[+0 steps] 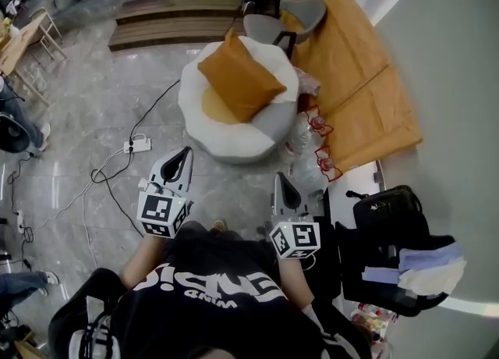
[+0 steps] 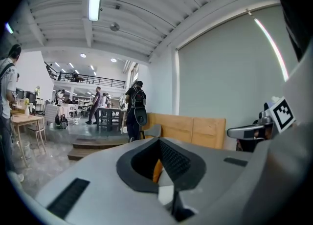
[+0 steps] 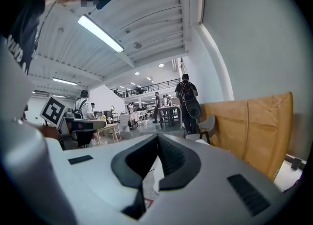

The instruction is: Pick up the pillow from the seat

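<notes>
An orange pillow (image 1: 241,76) lies tilted on the round white seat (image 1: 234,136) in the head view, ahead of both grippers. My left gripper (image 1: 184,154) is held short of the seat's near left edge, shut and empty. My right gripper (image 1: 282,180) hangs near the seat's right front, also shut with nothing in it. In the left gripper view a sliver of the orange pillow (image 2: 156,171) shows through the gap of the left gripper (image 2: 160,141). The right gripper (image 3: 157,138) fills the lower half of its own view, jaws together.
Clear plastic bottles (image 1: 306,135) stand right of the seat. A grey chair (image 1: 284,18) and tan wall panels (image 1: 355,76) lie behind. A power strip (image 1: 137,145) with cables crosses the floor at left. A black bag (image 1: 390,229) sits at right. People (image 2: 135,109) stand farther off.
</notes>
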